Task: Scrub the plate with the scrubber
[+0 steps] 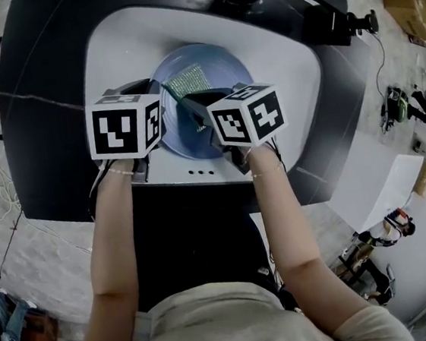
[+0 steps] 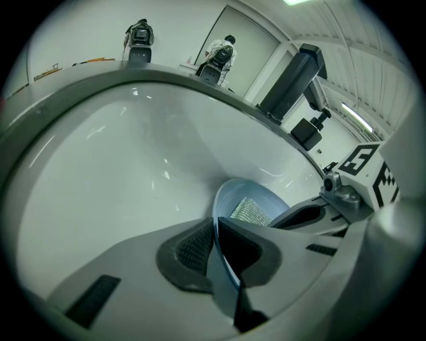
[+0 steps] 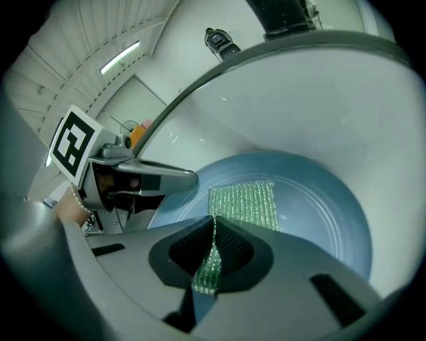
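The left tool (image 2: 214,233) grips the plate (image 3: 319,200) rim; right tool (image 3: 213,230) pinches the scrubber (image 3: 243,203) (lying on it).

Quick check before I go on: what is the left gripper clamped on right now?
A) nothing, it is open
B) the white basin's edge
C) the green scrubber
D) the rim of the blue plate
D: the left gripper has its fingers shut on the rim of the plate; the scrubber is in the right gripper.
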`<action>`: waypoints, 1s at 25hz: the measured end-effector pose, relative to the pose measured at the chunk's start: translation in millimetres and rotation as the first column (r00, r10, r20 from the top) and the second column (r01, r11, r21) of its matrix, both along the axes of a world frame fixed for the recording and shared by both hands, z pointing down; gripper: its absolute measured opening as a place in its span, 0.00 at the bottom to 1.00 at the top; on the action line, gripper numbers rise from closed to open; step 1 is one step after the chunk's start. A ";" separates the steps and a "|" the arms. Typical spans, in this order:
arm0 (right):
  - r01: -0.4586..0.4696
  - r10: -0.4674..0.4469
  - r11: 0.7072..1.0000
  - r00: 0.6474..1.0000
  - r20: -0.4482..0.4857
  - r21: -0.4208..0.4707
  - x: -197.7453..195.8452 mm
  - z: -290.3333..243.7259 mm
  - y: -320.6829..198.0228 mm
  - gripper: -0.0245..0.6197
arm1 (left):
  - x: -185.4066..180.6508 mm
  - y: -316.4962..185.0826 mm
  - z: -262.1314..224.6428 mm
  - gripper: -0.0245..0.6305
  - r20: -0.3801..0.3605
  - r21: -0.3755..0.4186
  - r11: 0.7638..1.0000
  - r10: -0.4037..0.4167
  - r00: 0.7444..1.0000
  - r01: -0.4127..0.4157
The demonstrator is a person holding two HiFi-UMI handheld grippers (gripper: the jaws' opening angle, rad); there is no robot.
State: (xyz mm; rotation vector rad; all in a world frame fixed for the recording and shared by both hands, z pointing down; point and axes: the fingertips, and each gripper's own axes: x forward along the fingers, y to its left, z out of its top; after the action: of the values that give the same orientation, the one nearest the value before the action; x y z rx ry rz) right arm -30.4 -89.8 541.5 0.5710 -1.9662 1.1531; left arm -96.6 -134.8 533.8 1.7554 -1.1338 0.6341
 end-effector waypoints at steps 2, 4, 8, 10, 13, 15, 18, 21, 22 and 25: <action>-0.014 0.014 1.000 1.000 0.000 -0.001 4.4 1.9 -4.8 0.08 | 0.0 0.5 0.2 0.10 -0.003 -0.005 1.000 -0.003 1.000 0.003; -0.030 0.030 1.000 1.000 0.000 -0.001 9.4 3.7 -8.8 0.08 | -0.2 1.3 0.3 0.10 0.001 -0.008 1.000 -0.002 1.000 0.002; -0.069 0.069 0.998 0.998 -0.015 0.006 23.5 8.1 -17.4 0.07 | -0.8 1.2 1.1 0.10 0.001 -0.011 1.000 -0.003 1.000 0.003; -0.087 0.087 0.996 0.996 -0.018 0.004 29.0 9.5 -19.2 0.07 | -0.8 2.4 1.6 0.10 -0.003 -0.018 1.000 -0.005 1.000 0.005; -0.115 0.115 0.993 0.993 -0.034 -0.001 39.6 10.3 -19.8 0.07 | 0.7 3.8 1.7 0.10 -0.025 -0.032 0.999 -0.012 1.000 0.011; -0.131 0.131 0.991 0.990 -0.049 -0.010 47.4 10.0 -17.9 0.07 | 0.8 3.5 0.7 0.10 -0.035 -0.034 0.999 -0.017 0.999 0.016; -0.149 0.147 0.989 0.987 -0.070 -0.021 57.7 9.3 -11.2 0.07 | 0.7 3.4 -0.2 0.10 -0.033 -0.032 0.999 -0.015 0.999 0.014; -0.172 0.169 0.984 0.983 -0.069 -0.041 63.6 7.5 -1.9 0.07 | 0.6 3.5 -0.8 0.10 -0.035 -0.033 0.999 -0.015 0.999 0.014; -0.177 0.174 0.983 0.982 -0.068 -0.048 64.2 6.5 1.4 0.07 | 0.7 3.7 -1.1 0.10 -0.035 -0.033 0.999 -0.015 0.999 0.014; -0.169 0.165 0.984 0.983 -0.082 -0.051 63.1 3.5 9.9 0.07 | 1.3 3.5 -2.1 0.10 -0.029 -0.030 1.000 -0.004 1.000 0.003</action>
State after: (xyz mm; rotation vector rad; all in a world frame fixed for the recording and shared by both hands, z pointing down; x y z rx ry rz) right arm 32.8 -79.9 544.9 0.7503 -1.8407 1.2674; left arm -95.3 -131.4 531.7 1.7316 -1.1019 0.6191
